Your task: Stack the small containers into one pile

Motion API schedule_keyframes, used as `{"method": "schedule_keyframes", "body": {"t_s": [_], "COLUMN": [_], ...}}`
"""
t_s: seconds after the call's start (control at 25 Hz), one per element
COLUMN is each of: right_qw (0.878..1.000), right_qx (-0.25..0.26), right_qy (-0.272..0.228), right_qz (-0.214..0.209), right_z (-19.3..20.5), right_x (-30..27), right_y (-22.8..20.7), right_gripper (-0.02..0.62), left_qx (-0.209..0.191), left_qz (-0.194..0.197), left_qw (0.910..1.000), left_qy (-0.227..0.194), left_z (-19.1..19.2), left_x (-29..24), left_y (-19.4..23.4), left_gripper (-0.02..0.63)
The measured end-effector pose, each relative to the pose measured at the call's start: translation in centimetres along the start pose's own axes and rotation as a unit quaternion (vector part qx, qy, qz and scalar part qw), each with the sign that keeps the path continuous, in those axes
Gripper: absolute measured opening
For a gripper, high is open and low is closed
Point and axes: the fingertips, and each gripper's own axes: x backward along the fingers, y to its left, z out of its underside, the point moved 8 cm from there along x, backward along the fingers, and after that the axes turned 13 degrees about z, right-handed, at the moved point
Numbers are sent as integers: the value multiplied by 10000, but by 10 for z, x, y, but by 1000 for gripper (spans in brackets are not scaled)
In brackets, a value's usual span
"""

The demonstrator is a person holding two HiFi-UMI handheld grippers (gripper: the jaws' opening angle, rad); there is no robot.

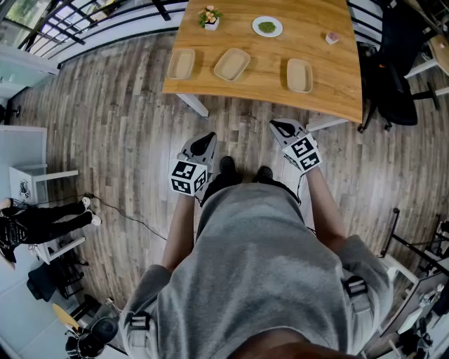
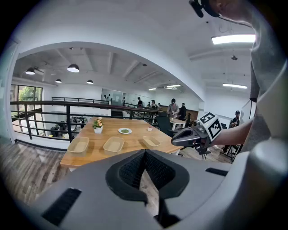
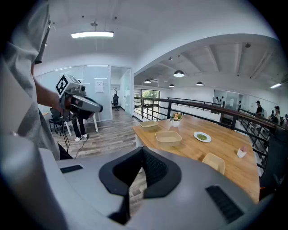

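Note:
Three shallow beige containers stand apart in a row along the near side of the wooden table [image 1: 330,84]: the left container [image 1: 182,64], the middle container [image 1: 232,64] and the right container [image 1: 299,75]. In the left gripper view they show as the left container [image 2: 78,146], the middle container [image 2: 113,144] and the right container [image 2: 152,141]. My left gripper [image 1: 208,136] and right gripper [image 1: 275,125] hang over the floor just short of the table's near edge. Both are shut and hold nothing. The right gripper view shows the same containers [image 3: 168,137] ahead of its closed jaws.
On the far side of the table are a small flower pot [image 1: 208,17], a white plate with greens [image 1: 267,26] and a small pink cup [image 1: 332,38]. A black office chair [image 1: 393,70] stands at the table's right end. A railing [image 1: 91,24] runs at the far left, and a person [image 1: 42,221] stands by white furniture.

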Motion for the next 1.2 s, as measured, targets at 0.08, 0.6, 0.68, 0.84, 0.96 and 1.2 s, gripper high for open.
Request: {"method": "schedule_keyframes", "body": {"t_s": [0.08,0.6,0.68,0.84,0.96,1.2], "right_qw": [9998,9984,9973,9966,9969,9976], "right_qx": [106,331,460,571,576,492], "right_qy": [109,429,522,538,479,442], "right_qz": [119,-161,-222,-248,-233,-225], "right_z": [14,65,71,74,69,67], "right_x": [20,56,58,58,55,51], "right_y": [-20,-40,-40,-38,-39,-45], "right_gripper": [5,5,5,6,6,6], "left_qx": [-112,144,134,126,170,134], "left_qz": [91,-139,-172,-221,-283,-369], "left_qw": [9998,9995,9994,9991,9989,9983], "left_qy": [-114,-248,-279,-325,-339,-421], "left_z": [-3,23,20,16,14,8], "left_x": [-19,-66,-70,-72,-72,-70], "left_y": [-21,-76,-78,-78,-74,-71], "left_gripper": [18,18,18,18,18,18]}}
